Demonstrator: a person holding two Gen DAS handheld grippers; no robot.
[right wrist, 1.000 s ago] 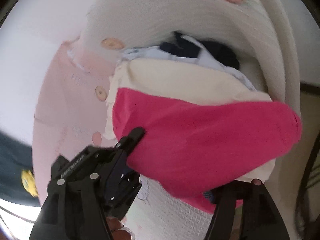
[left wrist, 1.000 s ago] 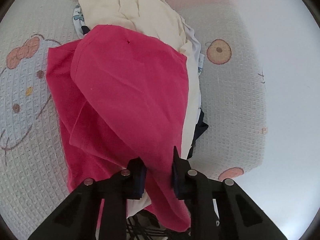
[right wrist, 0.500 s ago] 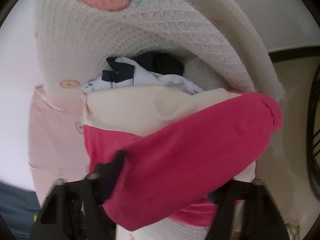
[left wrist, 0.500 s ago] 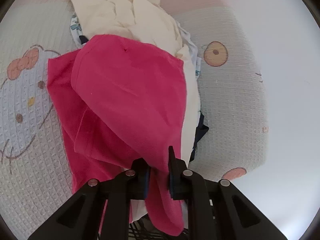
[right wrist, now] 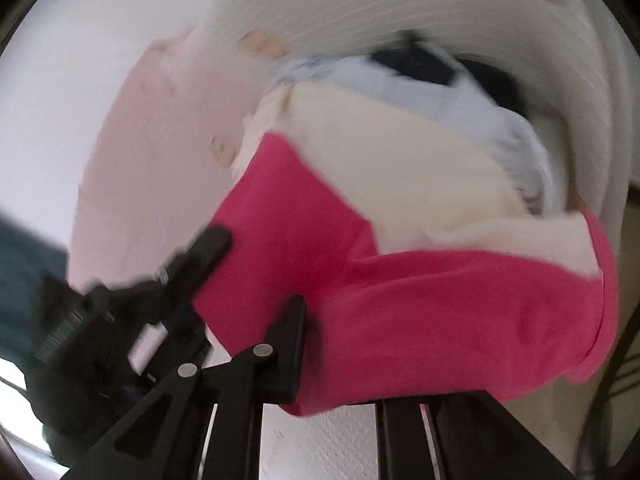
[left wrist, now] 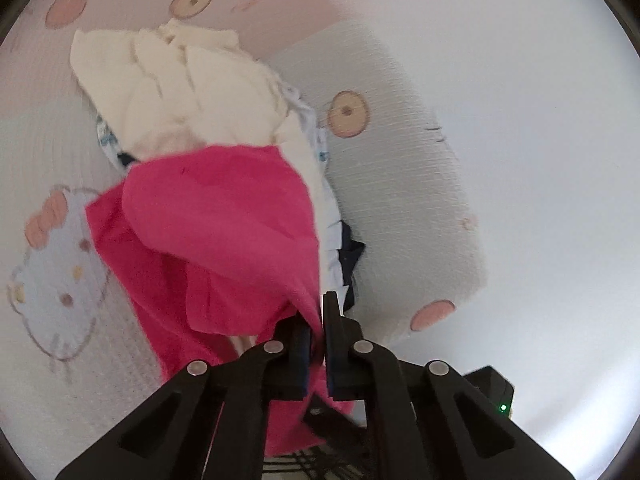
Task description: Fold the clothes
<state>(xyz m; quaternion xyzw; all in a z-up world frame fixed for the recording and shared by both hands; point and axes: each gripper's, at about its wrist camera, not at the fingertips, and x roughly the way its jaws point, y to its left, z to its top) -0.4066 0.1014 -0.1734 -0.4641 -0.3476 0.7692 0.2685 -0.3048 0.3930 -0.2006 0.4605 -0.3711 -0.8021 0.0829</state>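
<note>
- On the waffle-textured bedspread [left wrist: 404, 184], printed with a cartoon cat face at the left and round biscuit and pink shapes farther off, lies a heap of clothes.
- Left of centre in the left wrist view, the pink garment [left wrist: 224, 232] sits on top of the near part of the heap; one layer is spread flat on the bedspread, a second layer is drawn up from it toward the camera.
- The left gripper [left wrist: 316, 336] is clamped tight on a pinched edge of the pink garment; the cloth passes between the two black fingers and hangs below them.
- Beyond the pink garment, the cream garment [left wrist: 180, 88] lies crumpled at the far part of the heap.
- To the right of both, a pale blue garment [left wrist: 316, 136] and a dark navy garment [left wrist: 352, 252] show at the edge of the heap, partly covered.
- In the right wrist view, which is blurred, the left gripper appears at the lower left as a black body with one finger raised against the pink cloth.
- The right gripper [right wrist: 340, 360] is closing; its left finger [right wrist: 292, 344] presses the pink garment, while the other finger is hidden behind the cloth. A fold of pink cloth is gathered between the jaws.
- Farther in that view, the cream, pale blue and navy garments are stacked behind the pink one.
- A dark sleeve [right wrist: 24, 272] shows at the far left edge.
</note>
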